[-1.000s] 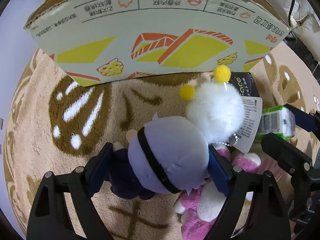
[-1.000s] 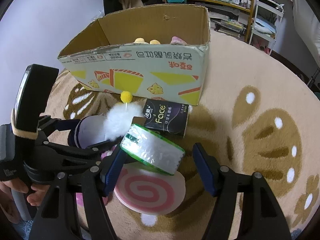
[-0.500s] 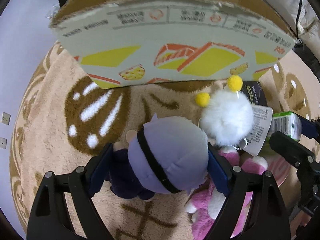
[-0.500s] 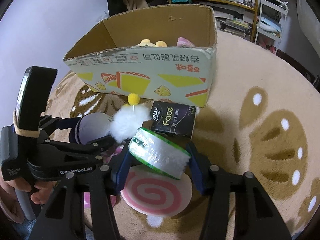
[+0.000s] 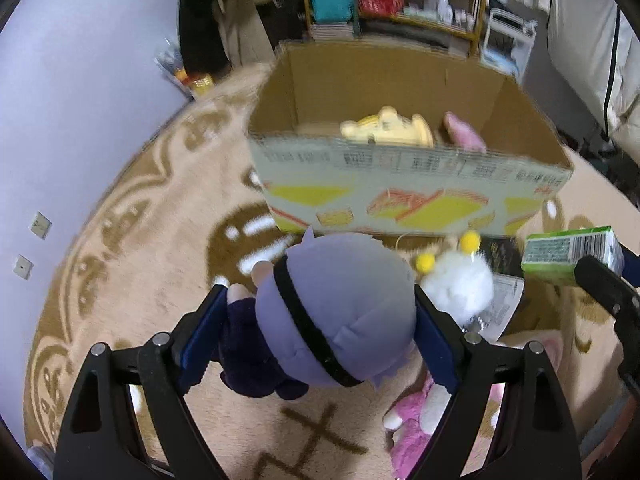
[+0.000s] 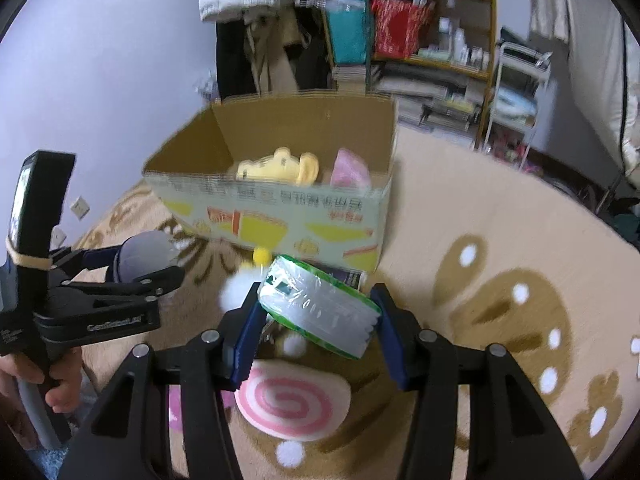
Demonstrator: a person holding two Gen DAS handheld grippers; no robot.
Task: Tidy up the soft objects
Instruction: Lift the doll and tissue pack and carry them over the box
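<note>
My left gripper [image 5: 316, 320] is shut on a plush doll with a lavender head and dark body [image 5: 332, 312], held above the rug in front of the cardboard box [image 5: 400, 196]. My right gripper [image 6: 316, 320] is shut on a green-edged tissue pack [image 6: 320, 308], which also shows in the left wrist view [image 5: 568, 254]. The open box [image 6: 280, 216] holds a yellow plush [image 6: 280, 166] and a pink item [image 6: 350, 170]. On the rug lie a white fluffy toy with yellow pompoms [image 5: 456, 284], a pink plush [image 5: 416, 424] and a pink swirl cushion [image 6: 296, 400].
A black tissue pack [image 5: 500, 252] lies by the box's front wall. A patterned beige rug [image 6: 500, 280] covers the floor. Cluttered shelves [image 6: 420, 32] and a rack stand behind the box. A lilac wall is to the left.
Both grippers have risen with their loads, so the box's inside now shows. The right gripper has shut on the tissue pack and lifted it.
</note>
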